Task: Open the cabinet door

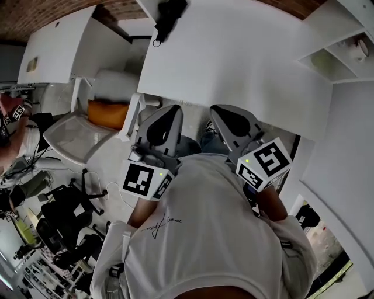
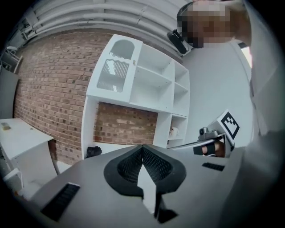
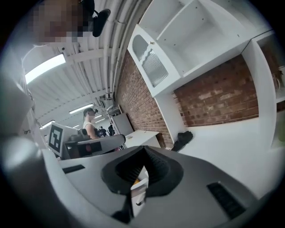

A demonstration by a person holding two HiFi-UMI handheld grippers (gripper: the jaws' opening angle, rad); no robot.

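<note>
The white shelf unit [image 2: 153,87] stands on a long white table [image 1: 245,64] against a brick wall. Its cabinet door [image 2: 116,67], white with an arched window, closes the top left compartment; it also shows in the right gripper view [image 3: 149,60]. Both grippers are held close to the person's chest, well short of the table's near edge and far from the door. My left gripper [image 1: 169,111] is shut with nothing between its jaws [image 2: 142,148]. My right gripper [image 1: 225,112] is shut and empty too [image 3: 144,149].
A black object [image 1: 169,17] lies on the table near the wall. A white chair with an orange cushion [image 1: 108,114] stands at the left, black office chairs [image 1: 64,216] below it. A second white desk [image 1: 58,47] is at the far left. A person [image 3: 91,122] stands further back.
</note>
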